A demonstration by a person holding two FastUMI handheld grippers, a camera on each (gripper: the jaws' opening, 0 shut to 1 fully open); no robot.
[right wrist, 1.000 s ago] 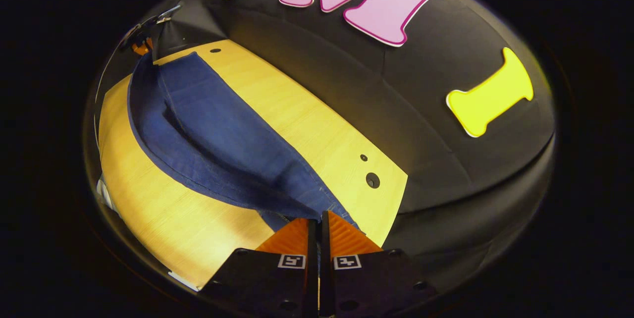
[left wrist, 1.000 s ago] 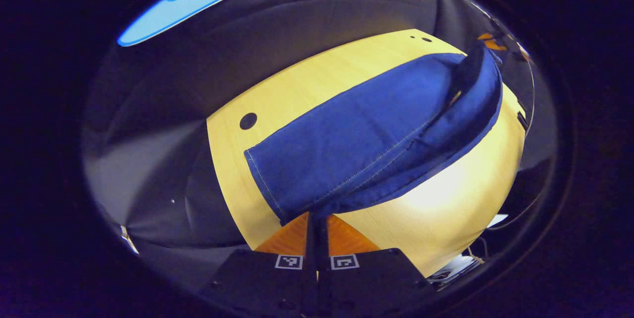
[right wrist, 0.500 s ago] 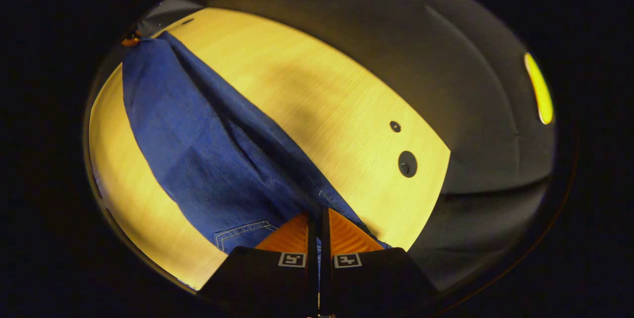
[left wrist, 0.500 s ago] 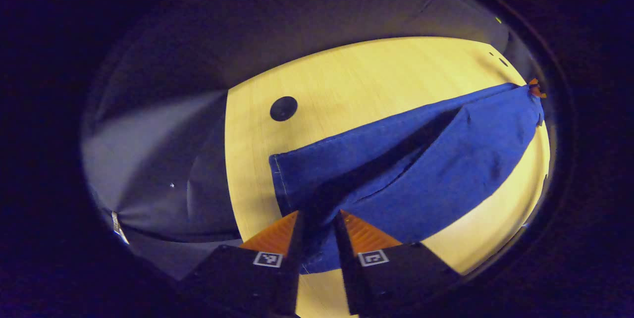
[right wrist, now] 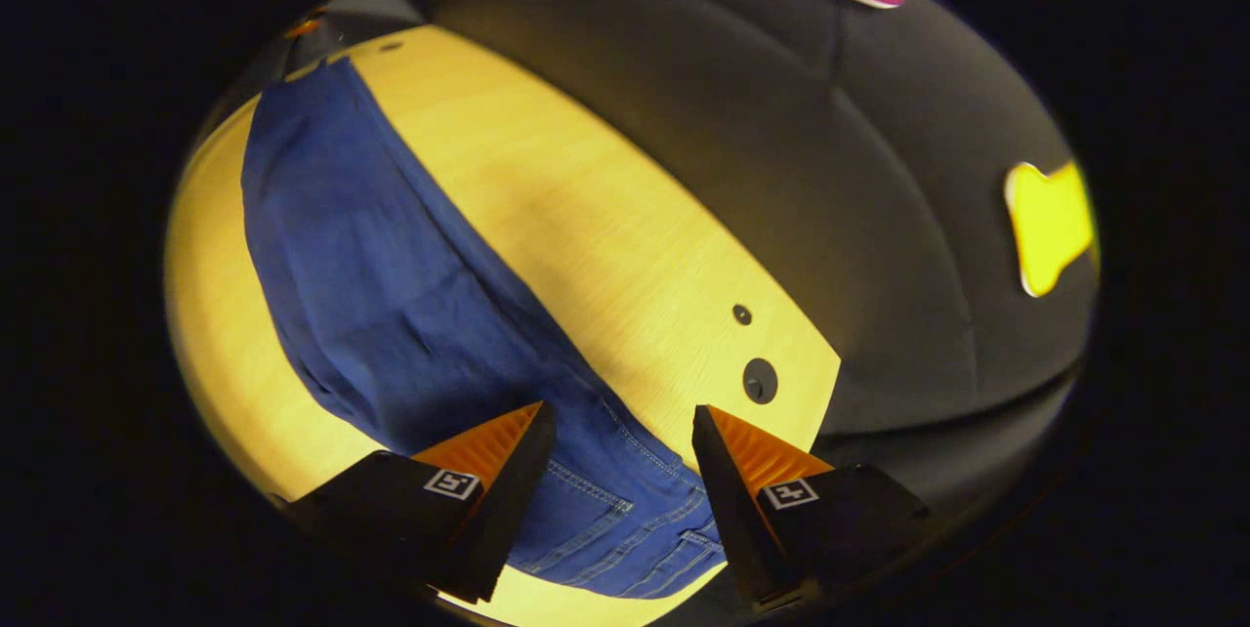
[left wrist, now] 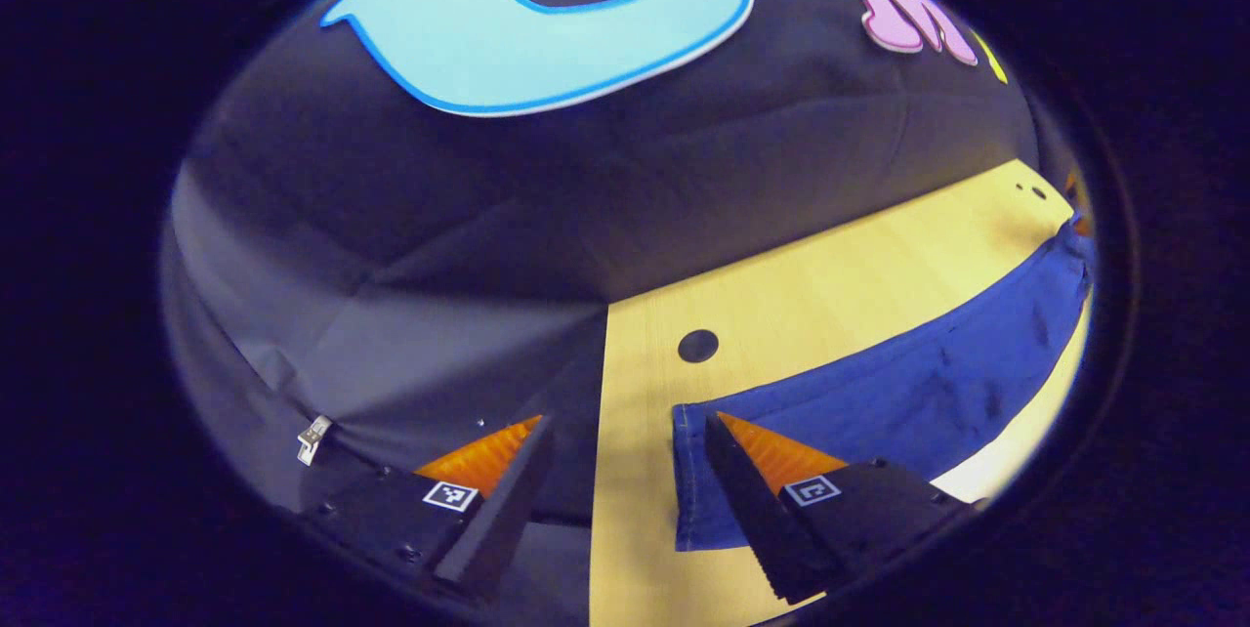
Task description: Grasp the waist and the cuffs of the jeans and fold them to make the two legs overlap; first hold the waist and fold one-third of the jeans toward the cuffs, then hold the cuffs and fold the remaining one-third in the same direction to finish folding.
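2 hand-held grippers stand with fingers spread wide, gripping nothing. in the left gripper view, the left hand-held gripper (left wrist: 625, 437) hangs at the counter's (left wrist: 830, 285) left end: its left finger sits over the dark booth wall (left wrist: 410, 246) past the counter edge, its right finger over the cuff end of the jeans (left wrist: 908, 393). the cuff hem runs just inside that edge, with a thin strip of bare wood between them. beyond the jeans a wide band of bare counter reaches the back edge, with a round black hole (left wrist: 697, 346) near the cuff. the jeans stretch away to the right as a flat blue strip.

in the right gripper view, the right hand-held gripper (right wrist: 617, 422) hovers over the waist end, where pocket stitching shows between and below its fingers. here the jeans (right wrist: 391, 295) lie folded lengthwise, running up-left toward the far end of the counter (right wrist: 605, 217). bare wood lies on both sides, broader on the right, where 2 dark holes (right wrist: 759, 379) sit near the counter's corner. this view gives the whole length of the jeans, the left gripper view the cuff hem.
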